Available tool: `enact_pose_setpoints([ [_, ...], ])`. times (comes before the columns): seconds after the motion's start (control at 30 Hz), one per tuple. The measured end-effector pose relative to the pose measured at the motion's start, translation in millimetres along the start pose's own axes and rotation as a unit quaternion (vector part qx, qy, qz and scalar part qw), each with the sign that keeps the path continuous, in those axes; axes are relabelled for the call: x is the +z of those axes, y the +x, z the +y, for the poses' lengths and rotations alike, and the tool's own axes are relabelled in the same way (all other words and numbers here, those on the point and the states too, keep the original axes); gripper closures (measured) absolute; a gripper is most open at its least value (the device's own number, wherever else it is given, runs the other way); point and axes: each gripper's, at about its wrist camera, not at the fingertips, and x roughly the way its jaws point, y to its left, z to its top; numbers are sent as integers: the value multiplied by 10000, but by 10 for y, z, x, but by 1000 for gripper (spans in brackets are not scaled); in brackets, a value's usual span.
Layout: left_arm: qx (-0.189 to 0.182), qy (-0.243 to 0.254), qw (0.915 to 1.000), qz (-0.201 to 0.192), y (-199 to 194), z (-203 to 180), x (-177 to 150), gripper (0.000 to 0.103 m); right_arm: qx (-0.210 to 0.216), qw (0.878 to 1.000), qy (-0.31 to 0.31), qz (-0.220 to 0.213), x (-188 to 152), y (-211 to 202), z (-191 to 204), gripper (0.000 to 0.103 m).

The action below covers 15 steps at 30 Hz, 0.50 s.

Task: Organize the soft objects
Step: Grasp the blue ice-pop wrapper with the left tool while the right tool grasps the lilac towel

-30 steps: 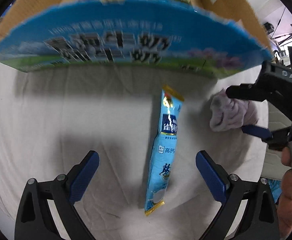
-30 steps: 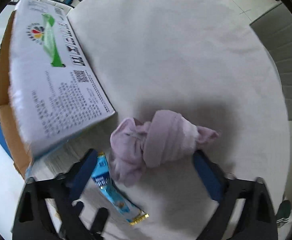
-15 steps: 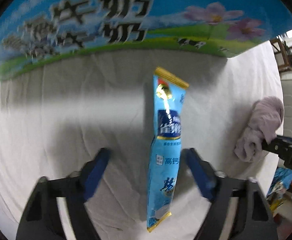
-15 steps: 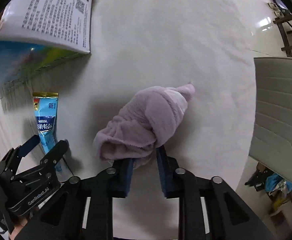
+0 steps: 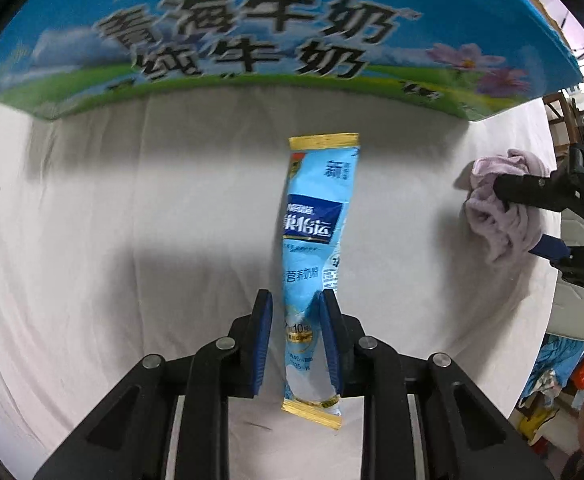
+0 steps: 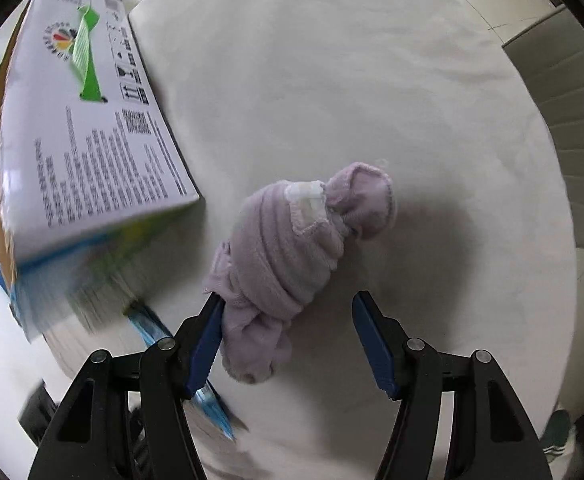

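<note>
My left gripper (image 5: 294, 316) is shut on the lower part of a long light-blue sachet with gold ends (image 5: 316, 240), which stands up from the white cloth. A rolled lilac sock bundle (image 6: 296, 264) lies on the cloth; it also shows at the right of the left wrist view (image 5: 500, 208). My right gripper (image 6: 292, 344) is open around the bundle's near end, its left finger (image 6: 205, 340) touching the fabric, its right finger apart. The right gripper shows in the left wrist view (image 5: 548, 216). The sachet shows in the right wrist view (image 6: 151, 324).
A blue and green printed milk carton box (image 5: 251, 32) stands just beyond the sachet; its white printed side (image 6: 91, 140) is left of the bundle. The white cloth (image 6: 372, 80) covers the table. A grey chair (image 6: 572, 120) stands past the right edge.
My left gripper has closed onto the sachet and lifted it upright. My right gripper was closed on the sock bundle half a second ago and has opened; the bundle lies between its fingers.
</note>
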Motion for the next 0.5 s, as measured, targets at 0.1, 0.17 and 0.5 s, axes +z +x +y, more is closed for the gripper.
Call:
enact_pose_setpoints([
  [0.1, -59, -19, 10000, 39, 27, 28, 7, 79, -176, 9995, -194, 147, -3, 97, 80, 78],
  [0.17, -81, 6, 9999, 93, 44, 30, 18, 79, -442, 9970, -584, 242, -79, 127, 202, 83],
  [0.5, -226, -1, 9997, 32, 69, 191, 80, 87, -1442, 9578, -2390, 683, -622, 164, 464, 51],
])
